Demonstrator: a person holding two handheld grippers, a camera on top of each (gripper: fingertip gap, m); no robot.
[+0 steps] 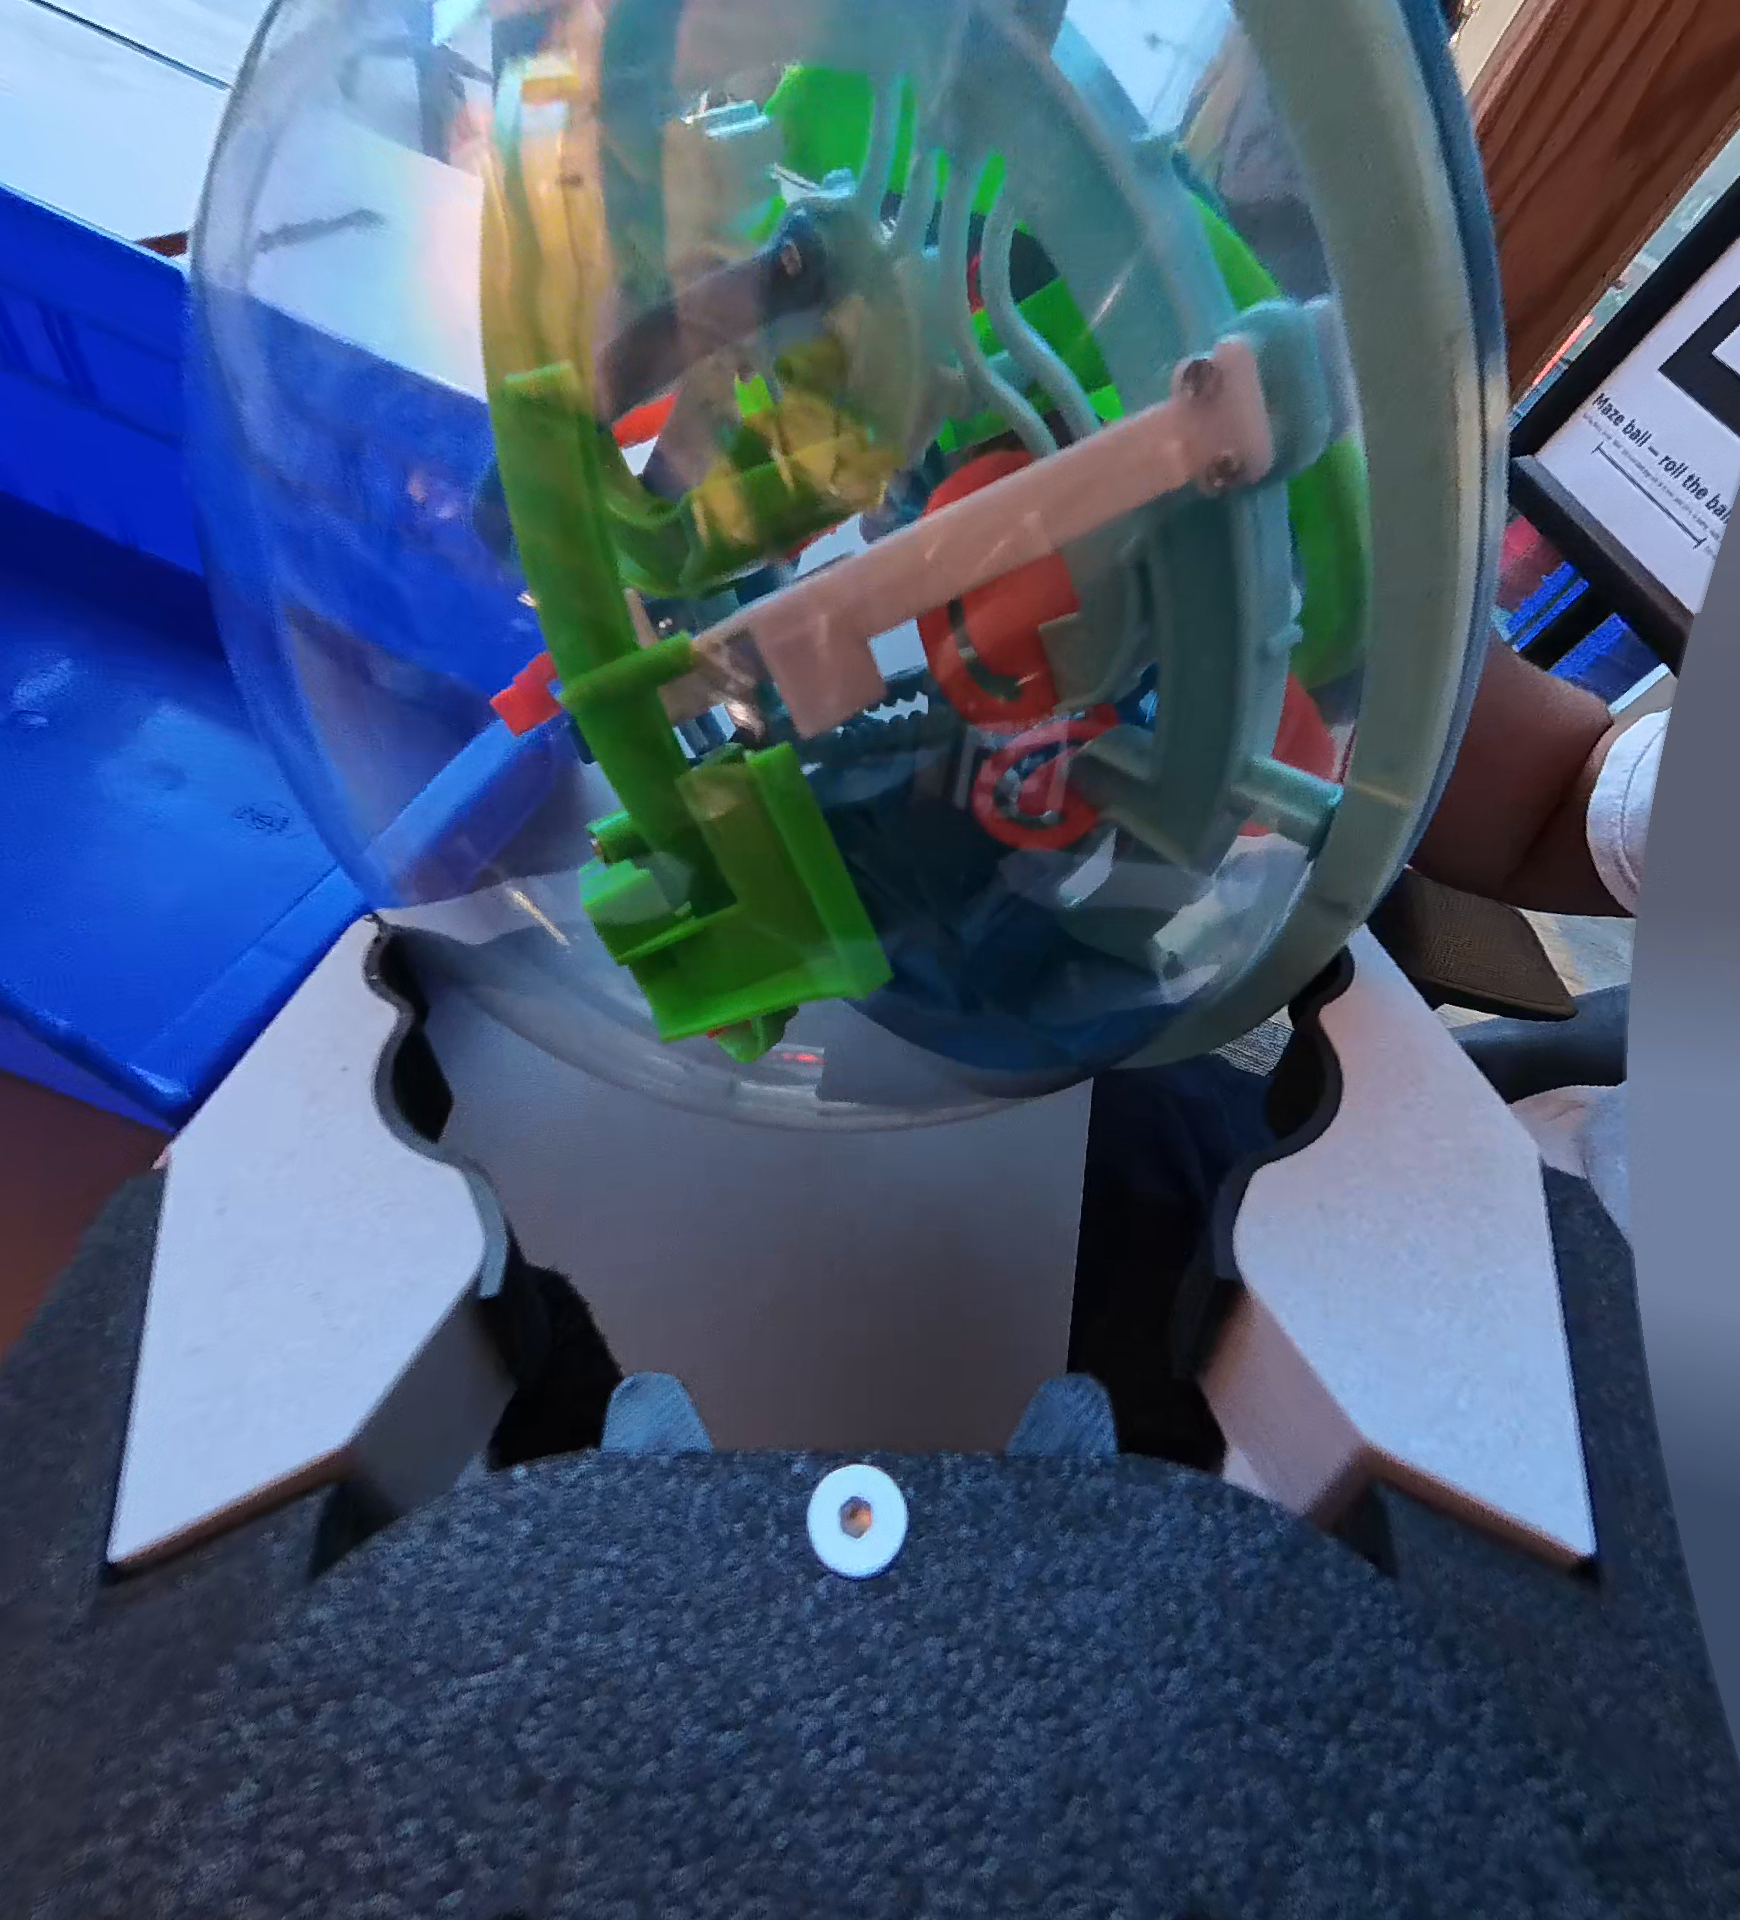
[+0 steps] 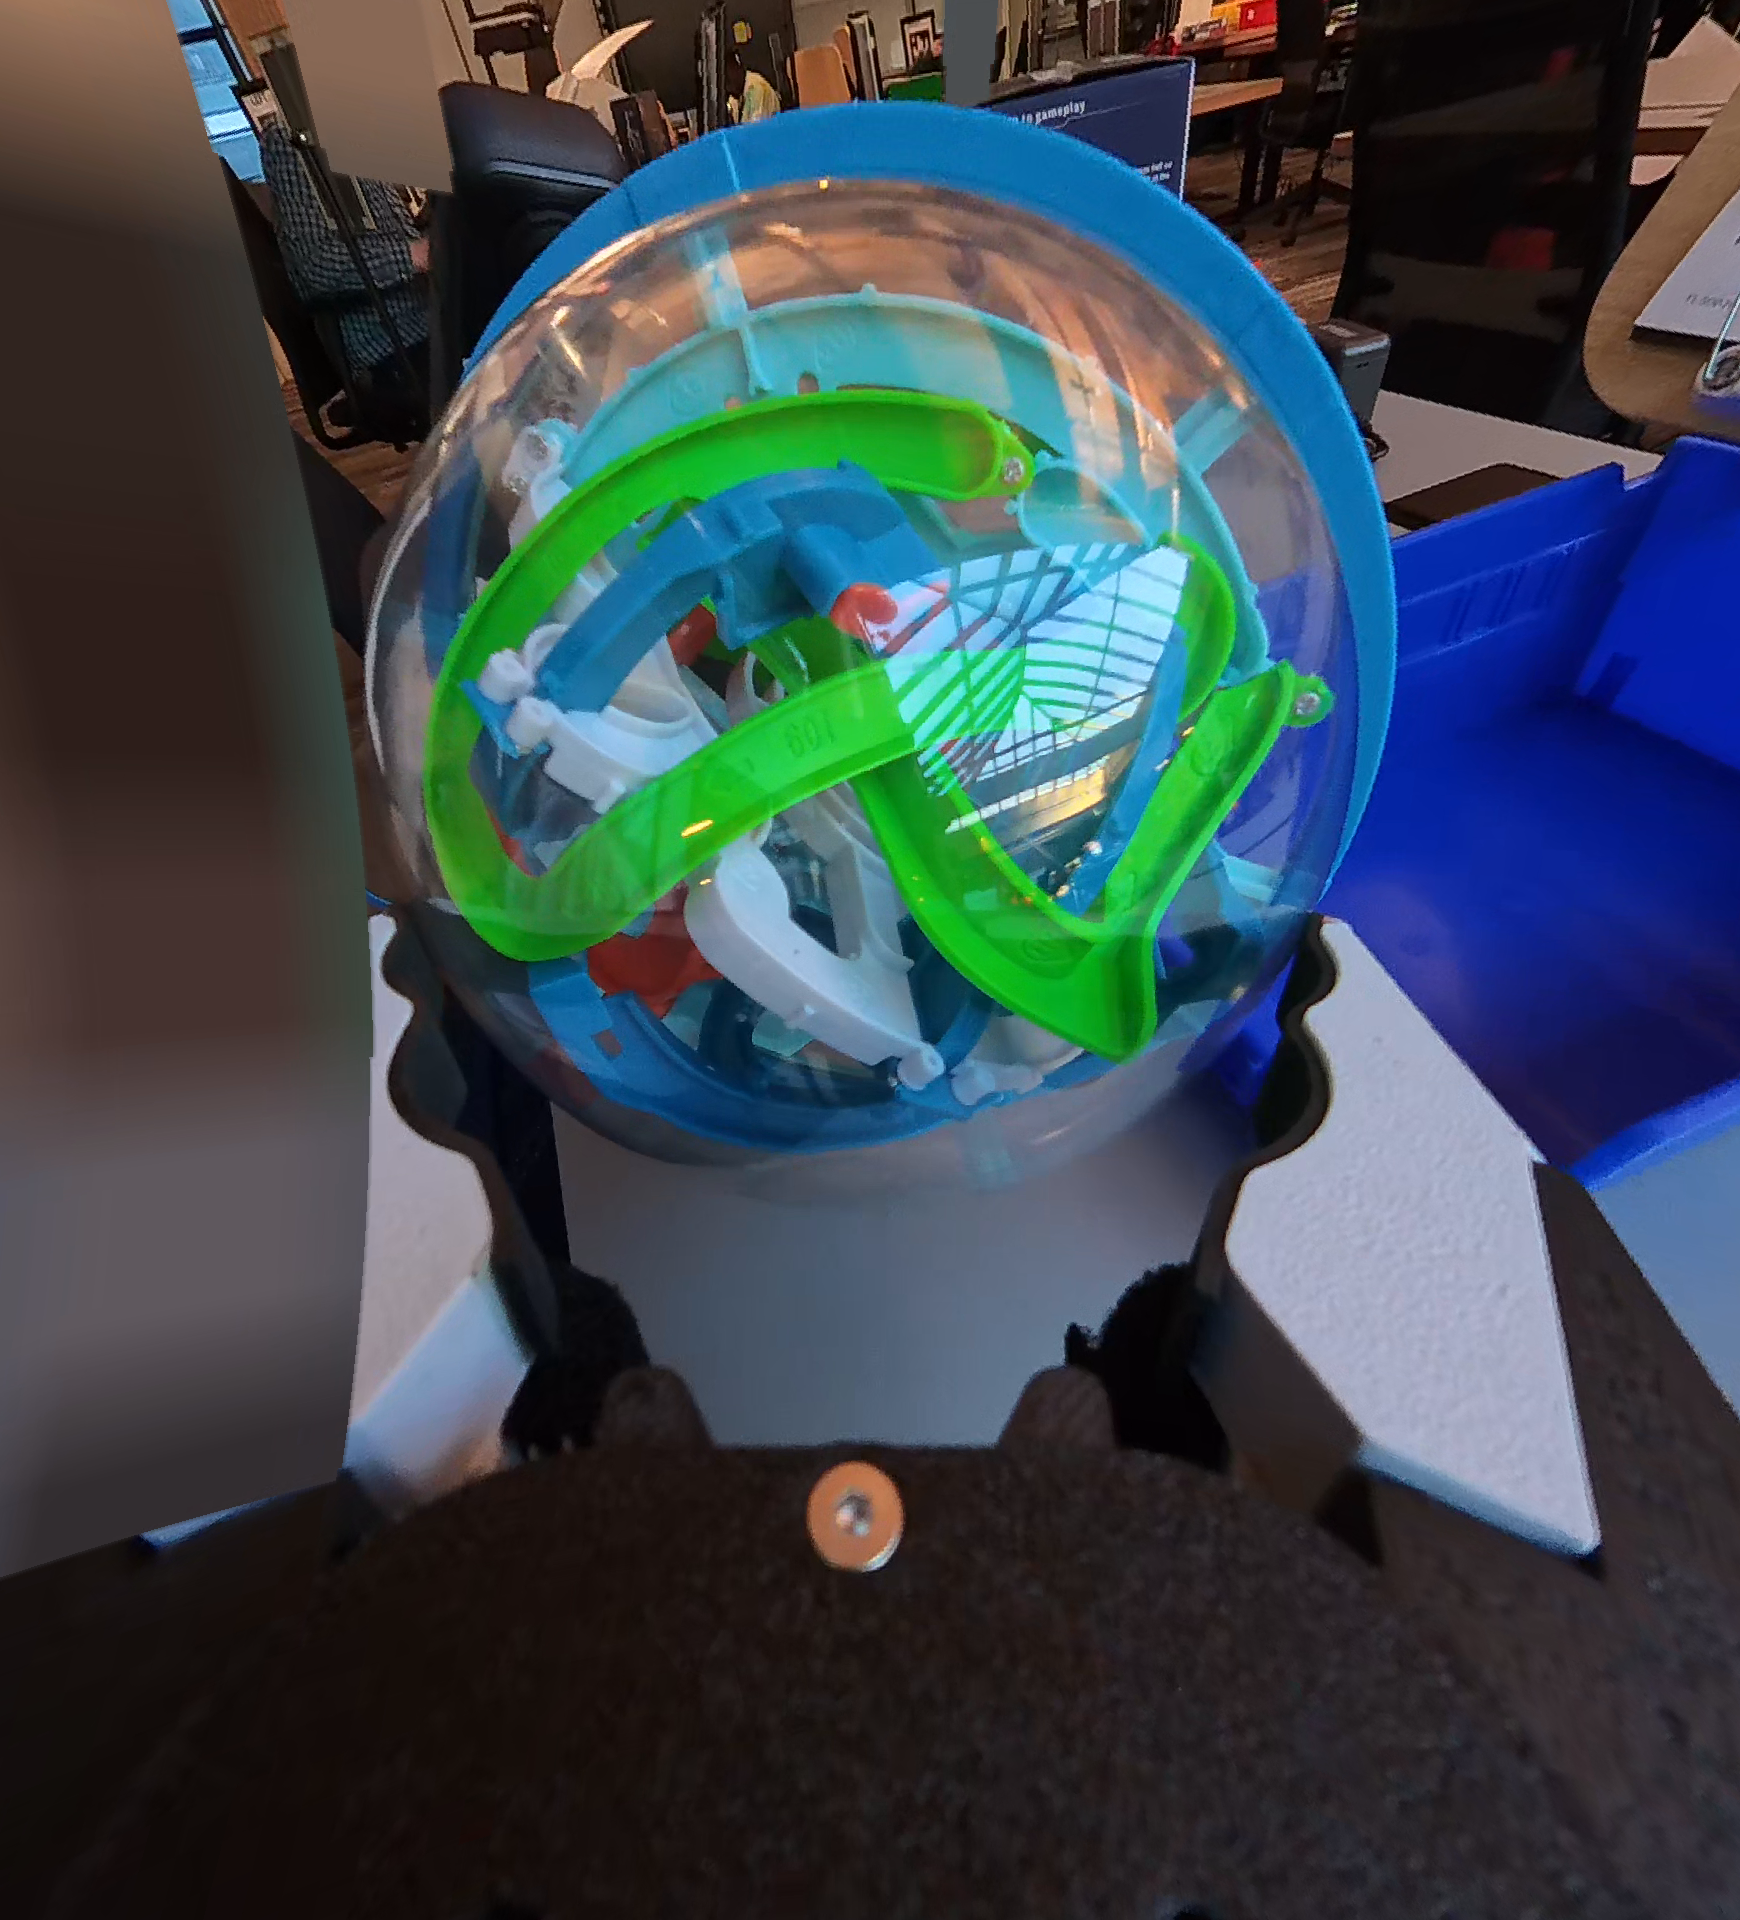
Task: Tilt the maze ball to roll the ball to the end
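While both the left gripper [image 1: 850, 997] and right gripper [image 2: 850, 997] clasp it, the maze ball [image 2: 876, 665] shows a clear glossy shell, curved green tracks and a blue rim.

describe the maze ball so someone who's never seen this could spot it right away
Start at the big blue bin; the maze ball sits right beside it, cradled between the right gripper fingers. It is the only clear sphere, ringed by a blue band and packed with green, white and orange tracks.

Maze ball [image 2: 866, 665]: clear shell, blue rim, green, white, red and teal tracks. Right gripper [image 2: 850, 1029]: white fingers, black body. Bin [image 2: 1572, 831] beside it: solid blue.
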